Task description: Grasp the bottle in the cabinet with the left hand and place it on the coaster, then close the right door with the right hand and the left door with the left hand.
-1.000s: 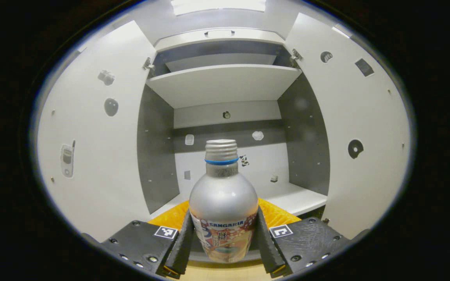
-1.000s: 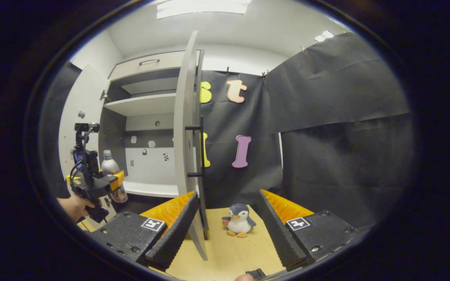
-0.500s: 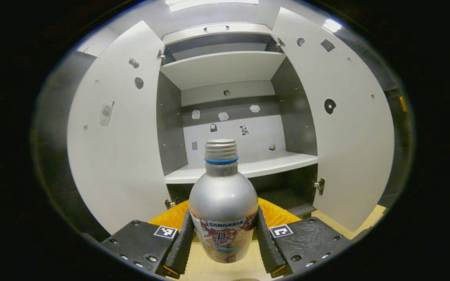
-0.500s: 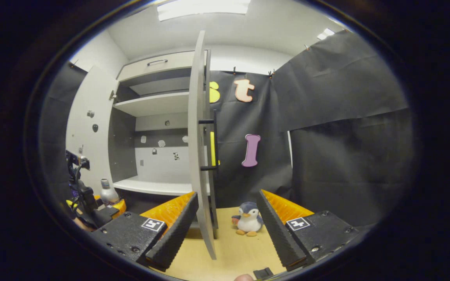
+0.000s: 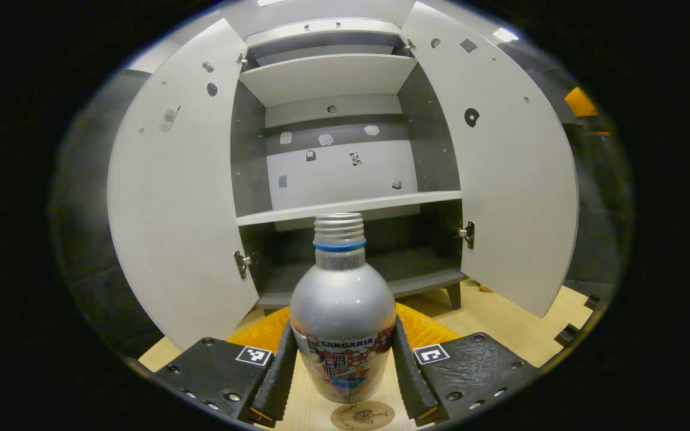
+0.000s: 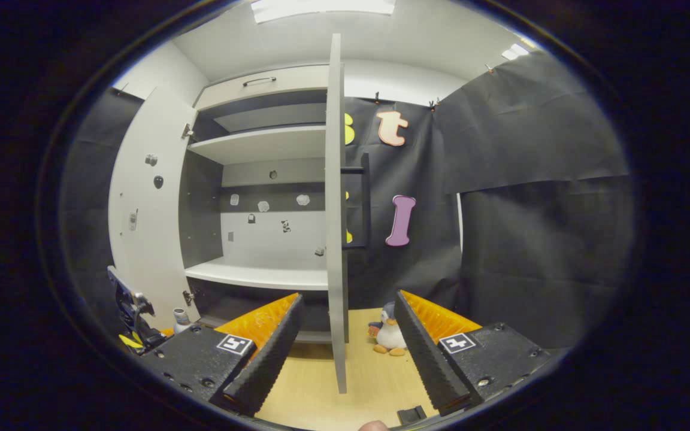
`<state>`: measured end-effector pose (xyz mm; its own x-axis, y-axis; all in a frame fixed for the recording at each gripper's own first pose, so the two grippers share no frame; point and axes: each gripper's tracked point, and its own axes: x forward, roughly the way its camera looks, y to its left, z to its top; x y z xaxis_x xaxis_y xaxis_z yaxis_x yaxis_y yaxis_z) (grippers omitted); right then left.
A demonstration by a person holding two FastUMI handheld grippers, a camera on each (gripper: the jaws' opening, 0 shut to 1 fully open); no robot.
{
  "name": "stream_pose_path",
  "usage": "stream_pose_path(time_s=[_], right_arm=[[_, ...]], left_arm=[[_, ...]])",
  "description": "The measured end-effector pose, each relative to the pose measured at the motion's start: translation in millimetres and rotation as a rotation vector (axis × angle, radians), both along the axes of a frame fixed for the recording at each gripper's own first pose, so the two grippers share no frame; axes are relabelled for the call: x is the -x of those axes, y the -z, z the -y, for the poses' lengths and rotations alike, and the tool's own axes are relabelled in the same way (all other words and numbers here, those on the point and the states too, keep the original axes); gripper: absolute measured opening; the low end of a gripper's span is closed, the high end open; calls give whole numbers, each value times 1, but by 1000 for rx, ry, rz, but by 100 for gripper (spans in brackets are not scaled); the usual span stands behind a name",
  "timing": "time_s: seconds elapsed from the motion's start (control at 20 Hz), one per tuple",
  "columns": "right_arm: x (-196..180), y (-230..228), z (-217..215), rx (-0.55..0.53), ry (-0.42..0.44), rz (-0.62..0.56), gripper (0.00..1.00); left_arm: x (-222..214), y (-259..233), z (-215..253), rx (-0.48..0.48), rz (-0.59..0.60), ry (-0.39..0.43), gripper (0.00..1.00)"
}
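Observation:
In the left gripper view my left gripper is shut on the silver bottle, which stands upright between its fingers, out in front of the open cabinet. A round wooden coaster lies on the table just below the bottle. The left door and the right door both stand wide open. In the right gripper view my right gripper is open, with the edge of the right door straight ahead of it. The bottle's neck and the left gripper show low at the left.
A small plush penguin sits on the wooden table right of the door edge. Black cloth wall closes the right side. The cabinet shelves hold nothing but small stickers on the back panel.
My left gripper has drawn the bottle out of the cabinet and lowered it toward the table; the coaster has come into sight below it. The right gripper has shifted left toward the right door's edge.

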<state>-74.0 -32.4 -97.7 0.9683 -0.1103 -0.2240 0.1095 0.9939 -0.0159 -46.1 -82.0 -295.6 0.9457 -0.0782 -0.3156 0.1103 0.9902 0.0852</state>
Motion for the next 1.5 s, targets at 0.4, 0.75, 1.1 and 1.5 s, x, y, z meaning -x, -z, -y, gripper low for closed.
stream_pose_path(time_s=[0.4, 0.75, 1.1, 1.5], right_arm=[[6, 10, -21, 18, -5, -66, 98], [10, 17, -27, 11, 24, -98, 99], [7, 14, -24, 18, 41, -79, 98], [-2, 19, -21, -3, 25, -72, 99]], left_arm=[[22, 64, 7, 19, -98, 37, 71], [24, 113, 11, 16, -187, 80, 75], [25, 120, 11, 2, -180, 81, 71], [32, 122, 11, 0, -206, 99, 75]])
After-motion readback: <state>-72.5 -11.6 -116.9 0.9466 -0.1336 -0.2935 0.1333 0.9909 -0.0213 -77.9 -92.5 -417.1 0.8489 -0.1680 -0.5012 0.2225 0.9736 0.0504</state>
